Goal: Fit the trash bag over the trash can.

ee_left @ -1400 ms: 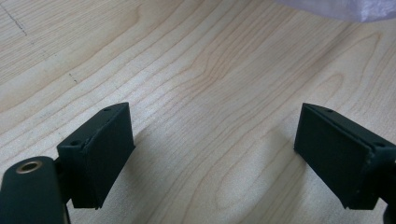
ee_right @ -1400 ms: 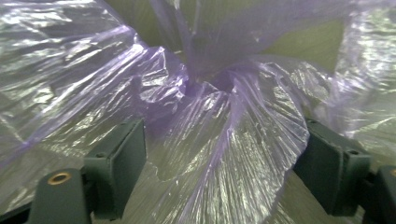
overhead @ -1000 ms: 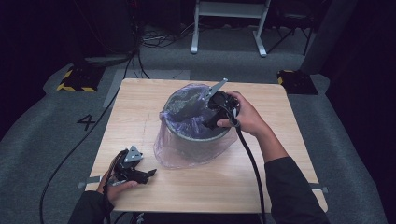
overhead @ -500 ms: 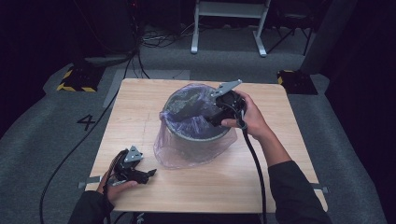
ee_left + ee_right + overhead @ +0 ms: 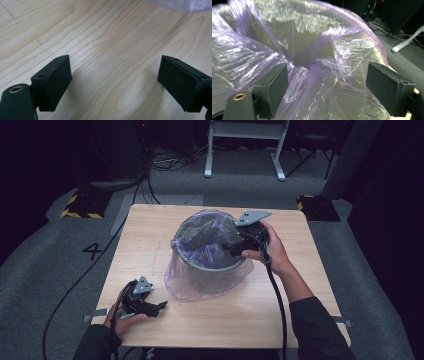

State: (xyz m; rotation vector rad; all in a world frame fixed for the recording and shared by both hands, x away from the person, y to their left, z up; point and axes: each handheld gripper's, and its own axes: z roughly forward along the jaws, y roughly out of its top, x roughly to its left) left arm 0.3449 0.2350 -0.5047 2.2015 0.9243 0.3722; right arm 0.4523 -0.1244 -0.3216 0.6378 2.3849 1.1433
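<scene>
A round dark grey bin (image 5: 210, 247) lined with a thin translucent purple plastic bag (image 5: 200, 280) is standing upright in the middle of a light wooden bench (image 5: 300, 305), its open mouth facing straight up. The bag is spilling over the rim and hanging down the near side onto the wood.

The right gripper (image 5: 235, 244) is reaching across the bin's right rim, pointing leftward over the opening, with the person's right hand (image 5: 267, 247) wrapped around its body and its grey three-cornered plate on top. In the right gripper view its fingers (image 5: 275, 86) are standing wide apart with nothing between them, hovering over crinkled plastic that is sinking into a dark hollow at the bin's centre.

The left gripper (image 5: 157, 306) is lying near the bench's front left corner, well apart from the bin, held by the left hand (image 5: 122, 317) and pointing right. The left gripper view is showing its fingers (image 5: 53, 81) spread wide over bare wood grain, empty, with a corner of the bag at the top edge.

Black cables are trailing across the grey floor (image 5: 45, 265), marked with a "4", beyond the bench.
</scene>
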